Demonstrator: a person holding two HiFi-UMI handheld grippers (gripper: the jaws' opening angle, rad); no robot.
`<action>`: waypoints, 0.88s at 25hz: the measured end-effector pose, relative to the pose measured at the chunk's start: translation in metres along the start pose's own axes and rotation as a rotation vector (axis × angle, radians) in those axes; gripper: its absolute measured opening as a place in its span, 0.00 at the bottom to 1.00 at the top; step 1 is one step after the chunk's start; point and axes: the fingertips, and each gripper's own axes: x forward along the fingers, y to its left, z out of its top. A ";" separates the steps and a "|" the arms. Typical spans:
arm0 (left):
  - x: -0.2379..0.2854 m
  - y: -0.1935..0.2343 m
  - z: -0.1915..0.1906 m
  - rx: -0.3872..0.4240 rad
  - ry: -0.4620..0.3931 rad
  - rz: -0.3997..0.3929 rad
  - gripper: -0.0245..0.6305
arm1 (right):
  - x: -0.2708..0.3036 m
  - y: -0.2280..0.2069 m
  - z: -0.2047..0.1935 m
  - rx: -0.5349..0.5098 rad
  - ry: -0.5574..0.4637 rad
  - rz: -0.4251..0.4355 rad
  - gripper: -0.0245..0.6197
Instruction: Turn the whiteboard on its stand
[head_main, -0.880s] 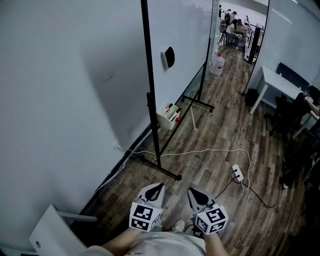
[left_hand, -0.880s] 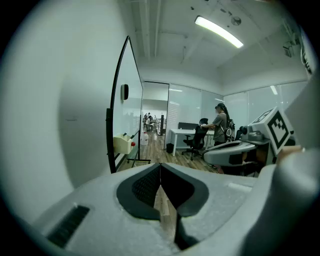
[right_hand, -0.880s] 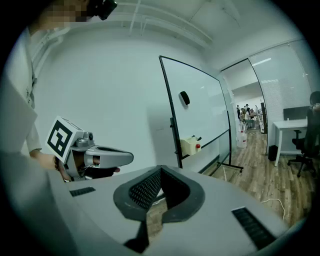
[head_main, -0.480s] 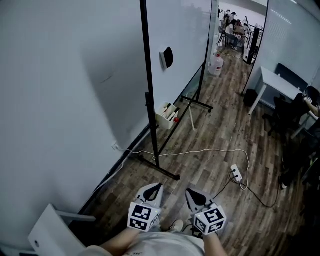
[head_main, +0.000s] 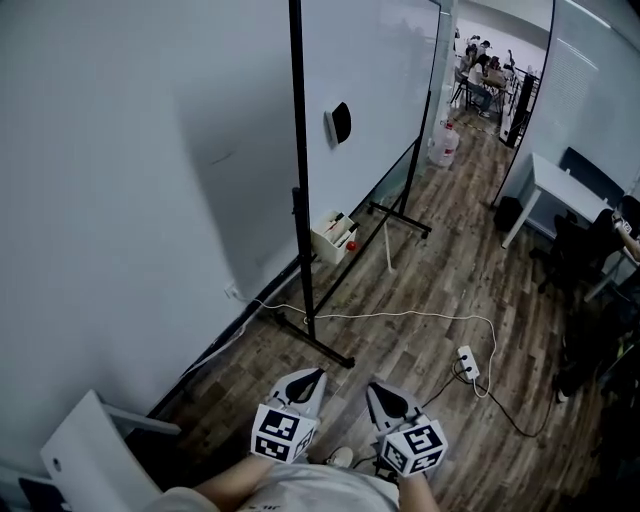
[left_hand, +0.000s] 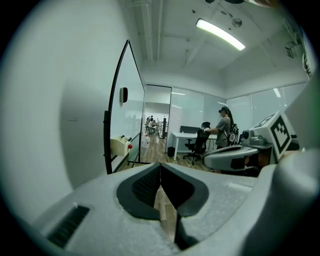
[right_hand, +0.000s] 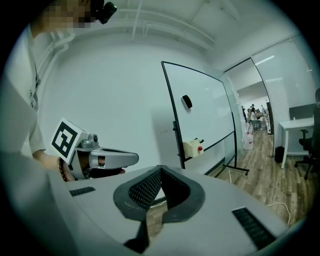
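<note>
The whiteboard (head_main: 370, 90) hangs in a black frame on a rolling stand, its near post (head_main: 299, 200) rising from a floor foot (head_main: 318, 347). A black eraser (head_main: 340, 122) sticks to the board, and a marker tray (head_main: 335, 236) is fixed low on it. My left gripper (head_main: 318, 374) and right gripper (head_main: 371, 388) are held side by side close to my body, both shut with nothing in them, well short of the post. The board (left_hand: 131, 112) lies ahead to the left in the left gripper view. It (right_hand: 205, 110) stands ahead to the right in the right gripper view.
A white cable (head_main: 400, 316) runs across the wood floor to a power strip (head_main: 467, 360). A white desk (head_main: 562, 178) and dark chairs (head_main: 585, 245) stand at the right. A water jug (head_main: 443, 146) is behind the board. A white panel (head_main: 85, 455) leans at lower left. A person (left_hand: 223, 127) stands at a desk.
My head view has shifted slightly, so the board and floor sit a little lower and further right. Both grippers stay shut, side by side. The whiteboard has not turned.
</note>
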 end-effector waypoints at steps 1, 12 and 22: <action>0.000 -0.004 0.001 -0.005 -0.004 0.006 0.05 | -0.003 -0.001 0.000 -0.003 0.002 0.010 0.03; 0.003 -0.021 -0.007 -0.020 0.000 0.067 0.05 | -0.019 -0.024 -0.011 0.007 0.012 0.040 0.03; 0.024 0.003 -0.009 -0.016 0.017 0.077 0.05 | 0.006 -0.036 -0.010 0.008 0.029 0.036 0.03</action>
